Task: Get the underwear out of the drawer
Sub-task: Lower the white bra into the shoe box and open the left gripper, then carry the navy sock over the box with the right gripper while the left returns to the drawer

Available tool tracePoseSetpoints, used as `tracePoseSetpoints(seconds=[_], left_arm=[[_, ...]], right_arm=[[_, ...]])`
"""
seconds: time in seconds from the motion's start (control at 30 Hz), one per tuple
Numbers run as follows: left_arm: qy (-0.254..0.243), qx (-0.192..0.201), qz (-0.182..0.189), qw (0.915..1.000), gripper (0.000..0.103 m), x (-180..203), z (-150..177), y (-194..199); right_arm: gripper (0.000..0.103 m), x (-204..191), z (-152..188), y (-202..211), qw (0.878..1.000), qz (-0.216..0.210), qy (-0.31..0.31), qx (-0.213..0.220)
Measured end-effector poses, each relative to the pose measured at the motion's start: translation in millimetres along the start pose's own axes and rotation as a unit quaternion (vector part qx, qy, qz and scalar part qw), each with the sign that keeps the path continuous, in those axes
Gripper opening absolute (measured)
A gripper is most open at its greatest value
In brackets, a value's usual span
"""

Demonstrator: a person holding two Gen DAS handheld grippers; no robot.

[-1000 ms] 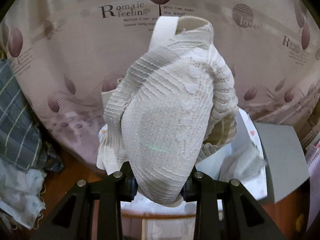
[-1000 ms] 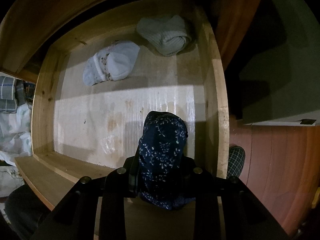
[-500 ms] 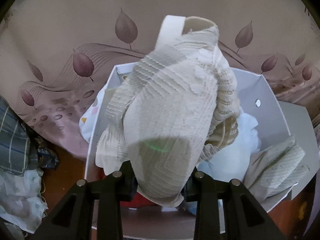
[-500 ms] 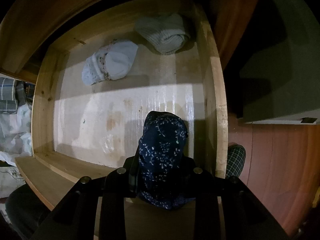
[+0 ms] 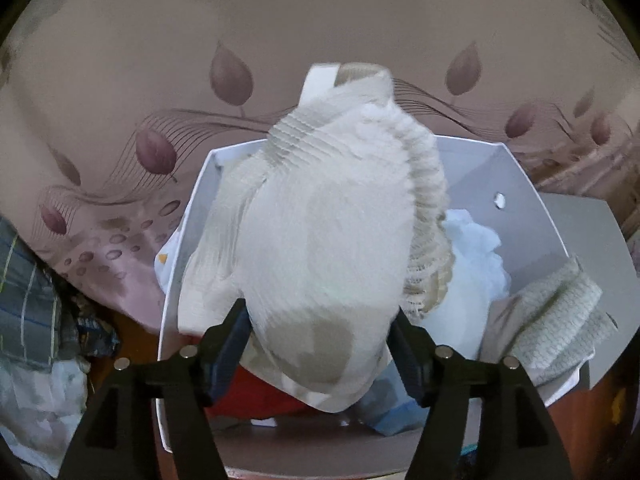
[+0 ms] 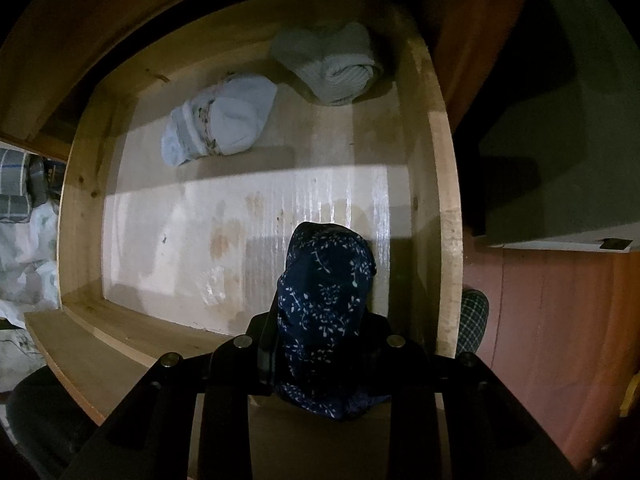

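Note:
My left gripper (image 5: 320, 332) has its jaws spread wide, with cream knit underwear (image 5: 320, 232) still between them, over a white box (image 5: 520, 192) that holds other garments. My right gripper (image 6: 320, 344) is shut on dark blue floral underwear (image 6: 324, 300) and holds it above the front right of the open wooden drawer (image 6: 446, 216). Two rolled pieces lie at the back of the drawer: a light blue one (image 6: 220, 120) at the left and a grey-green one (image 6: 332, 64) at the right.
A leaf-print bedsheet (image 5: 160, 80) fills the view behind the white box. Plaid cloth (image 5: 28, 280) and pale fabric lie at the left. A grey box (image 6: 560, 160) stands right of the drawer on the red-brown floor (image 6: 540, 320).
My left gripper carried the cream underwear over the white box and its jaws have spread apart. My right gripper has stayed almost still with the blue underwear.

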State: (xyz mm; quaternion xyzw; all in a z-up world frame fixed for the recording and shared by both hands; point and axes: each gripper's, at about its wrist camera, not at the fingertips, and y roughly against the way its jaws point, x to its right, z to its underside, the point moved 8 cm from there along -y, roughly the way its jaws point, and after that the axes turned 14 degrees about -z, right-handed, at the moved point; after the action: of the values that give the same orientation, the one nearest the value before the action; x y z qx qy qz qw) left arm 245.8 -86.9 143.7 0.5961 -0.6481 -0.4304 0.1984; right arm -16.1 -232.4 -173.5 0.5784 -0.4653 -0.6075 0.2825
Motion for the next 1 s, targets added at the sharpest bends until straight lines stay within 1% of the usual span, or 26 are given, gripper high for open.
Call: tracePoseSetpoints(seconds=[0.1, 0.17, 0.27, 0.4, 0.43, 0.53, 0.63, 0.77, 0.83, 0.93, 1.0], left_arm=[[-0.009, 0.01, 0.005, 0.9999, 0.068, 3, 2, 9], [-0.005, 0.018, 0.007, 0.9998, 0.069, 1, 0, 15], [0.011, 0.021, 0.011, 0.9997, 0.069, -8, -1, 25], [0.038, 0.043, 0.02, 0.9982, 0.069, -26, 0, 50], [0.041, 0.047, 0.02, 0.9978, 0.069, -30, 2, 55], [0.045, 0.061, 0.002, 0.9971, 0.069, -43, 14, 73], [0.058, 0.071, -0.019, 0.9956, 0.069, -59, 33, 86], [0.101, 0.065, -0.042, 0.9919, 0.069, -81, 70, 90], [0.118, 0.064, -0.06, 0.9891, 0.069, -90, 94, 87], [0.132, 0.068, -0.101, 0.9838, 0.069, -100, 129, 78], [0.154, 0.061, -0.111, 0.9799, 0.069, -106, 154, 67]], right_arm=[[0.026, -1, 0, -1, 1.0, 0.001, 0.0, -0.001], [0.026, -1, 0, -1, 1.0, 0.0, 0.001, 0.0], [0.026, -1, 0, -2, 1.0, 0.001, 0.001, -0.002], [0.026, -2, 0, -2, 1.0, 0.003, 0.004, -0.002], [0.026, -2, 0, -3, 1.0, 0.004, 0.006, -0.003], [0.026, -3, 0, -3, 1.0, 0.007, 0.009, -0.003], [0.026, -2, -1, -3, 1.0, 0.007, 0.008, -0.002], [0.026, -2, -1, -2, 1.0, 0.006, 0.01, 0.001], [0.026, -5, -2, 1, 1.0, 0.002, 0.015, 0.011], [0.026, -9, -6, 7, 0.999, -0.006, 0.022, 0.029], [0.026, -13, -9, 15, 0.998, -0.019, 0.028, 0.045]])
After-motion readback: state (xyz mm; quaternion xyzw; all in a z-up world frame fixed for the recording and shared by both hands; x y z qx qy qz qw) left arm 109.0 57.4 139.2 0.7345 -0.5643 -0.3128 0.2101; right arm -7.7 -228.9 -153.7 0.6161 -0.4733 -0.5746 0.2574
